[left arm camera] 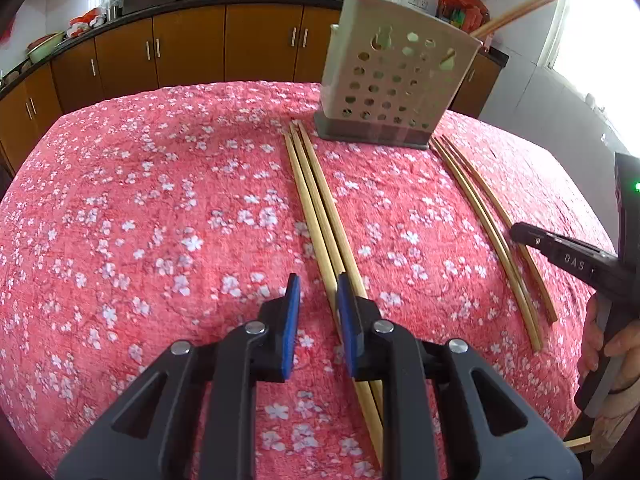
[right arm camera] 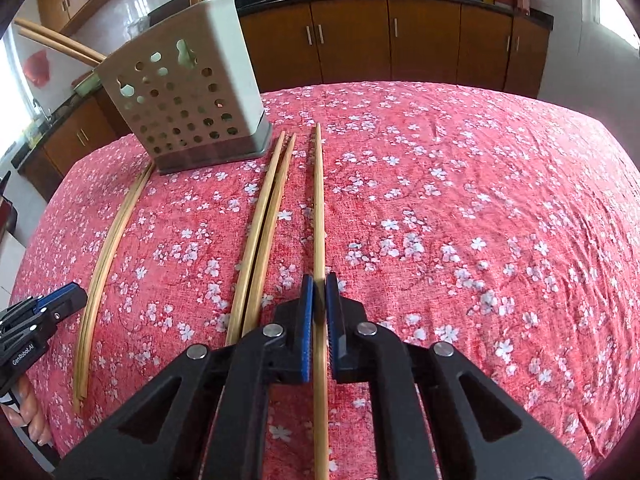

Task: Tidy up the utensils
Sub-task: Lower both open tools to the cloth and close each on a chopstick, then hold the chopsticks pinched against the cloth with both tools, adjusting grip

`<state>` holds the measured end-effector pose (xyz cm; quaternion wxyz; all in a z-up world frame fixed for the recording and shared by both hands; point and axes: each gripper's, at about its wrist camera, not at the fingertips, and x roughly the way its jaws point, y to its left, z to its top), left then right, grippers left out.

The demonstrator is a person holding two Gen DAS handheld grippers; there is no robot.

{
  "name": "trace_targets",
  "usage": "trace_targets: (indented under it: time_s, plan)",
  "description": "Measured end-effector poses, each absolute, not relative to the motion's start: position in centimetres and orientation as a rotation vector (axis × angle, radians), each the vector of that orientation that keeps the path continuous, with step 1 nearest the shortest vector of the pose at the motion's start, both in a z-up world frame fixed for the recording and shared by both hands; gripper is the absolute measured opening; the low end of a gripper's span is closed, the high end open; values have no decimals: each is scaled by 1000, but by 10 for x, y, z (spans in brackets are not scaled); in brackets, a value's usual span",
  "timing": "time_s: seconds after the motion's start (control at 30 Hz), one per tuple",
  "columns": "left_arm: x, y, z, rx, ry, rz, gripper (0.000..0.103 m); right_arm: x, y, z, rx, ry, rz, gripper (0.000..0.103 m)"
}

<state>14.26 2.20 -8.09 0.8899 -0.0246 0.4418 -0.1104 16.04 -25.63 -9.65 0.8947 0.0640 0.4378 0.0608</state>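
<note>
The right tool [right arm camera: 319,294] is clamped on a single chopstick [right arm camera: 318,200] lying on the table [right arm camera: 480,200], gripped low so it can likely be lifted and dropped into the perforated holder [right arm camera: 180,100] ahead and to its left. The left tool [left arm camera: 318,292] stands slightly parted with nothing between its pads, the chopstick bundle [left arm camera: 316,208] lying just under its right pad, probably lining up for a grasp.

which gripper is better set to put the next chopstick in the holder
Right. The right gripper is shut on a single chopstick; the left gripper holds nothing yet.
</note>
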Motion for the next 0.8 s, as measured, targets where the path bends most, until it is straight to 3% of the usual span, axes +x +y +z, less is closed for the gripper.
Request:
trace_targets:
  time_s: [0.27,0.8]
  plan:
    - [139,16,-87,26,910,-191,11,158,-257,-95,134,909,127,7]
    - [190,93,-87,-88,889,0,9,176,-275,-95,133,861,60,7]
